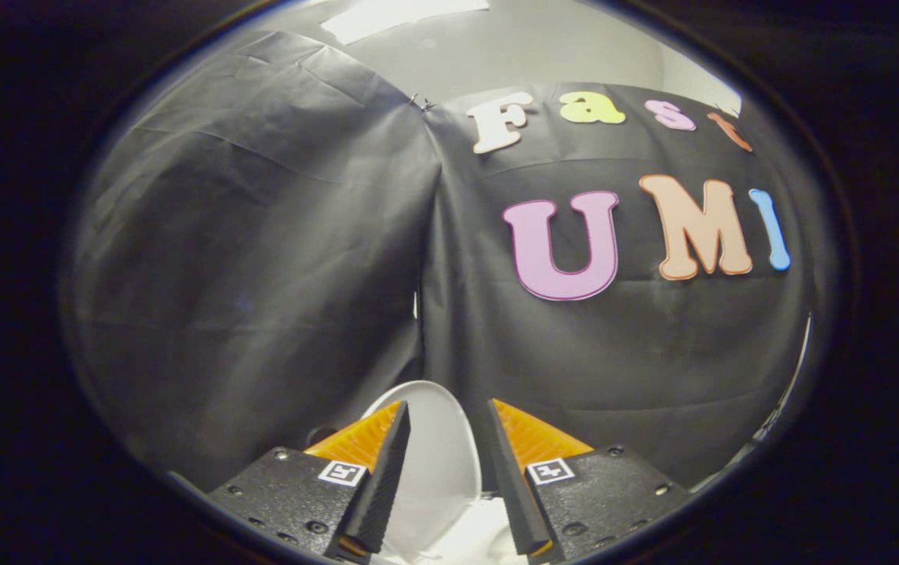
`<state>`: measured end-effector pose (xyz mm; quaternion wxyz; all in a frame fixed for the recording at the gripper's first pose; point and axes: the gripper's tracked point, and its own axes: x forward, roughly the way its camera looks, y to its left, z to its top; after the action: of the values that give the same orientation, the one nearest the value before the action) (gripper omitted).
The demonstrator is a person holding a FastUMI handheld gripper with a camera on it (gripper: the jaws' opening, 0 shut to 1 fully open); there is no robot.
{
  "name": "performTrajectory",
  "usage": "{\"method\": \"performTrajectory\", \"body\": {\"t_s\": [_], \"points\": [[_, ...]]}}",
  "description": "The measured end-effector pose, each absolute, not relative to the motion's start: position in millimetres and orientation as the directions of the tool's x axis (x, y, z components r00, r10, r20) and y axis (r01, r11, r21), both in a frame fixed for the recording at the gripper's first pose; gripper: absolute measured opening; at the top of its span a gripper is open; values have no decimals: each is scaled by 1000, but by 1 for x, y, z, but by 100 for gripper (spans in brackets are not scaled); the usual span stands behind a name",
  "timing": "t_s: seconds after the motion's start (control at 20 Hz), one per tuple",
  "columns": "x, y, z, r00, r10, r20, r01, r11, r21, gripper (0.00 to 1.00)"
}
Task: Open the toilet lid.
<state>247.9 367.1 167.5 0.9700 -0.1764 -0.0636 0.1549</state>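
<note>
A white toilet lid [435,447] stands raised, its rounded top edge showing between and just beyond my fingers, in front of the black cloth wall. My gripper [447,416] is open, its two black fingers with orange backs set on either side of the lid's upper part. The left finger [388,463] and the right finger [506,471] do not press on the lid. A white part of the toilet [481,537] shows low between the fingers, below the lid.
The black cloth wall [261,259] hangs close behind the toilet, with a seam running down its middle. A pale ceiling [449,47] shows above the cloth.
</note>
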Motion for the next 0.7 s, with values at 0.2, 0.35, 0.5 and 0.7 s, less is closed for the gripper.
{"method": "performTrajectory", "body": {"t_s": [0.2, 0.35, 0.5, 0.7], "points": [[234, 318, 175, 942, 327, 80, -276, 886, -373, 60], [208, 302, 176, 900, 429, 78, -373, 849, -373, 59], [184, 278, 179, 856, 510, 86, -448, 813, -371, 62], [169, 226, 169, 878, 474, 68, -419, 830, -369, 66]]}}
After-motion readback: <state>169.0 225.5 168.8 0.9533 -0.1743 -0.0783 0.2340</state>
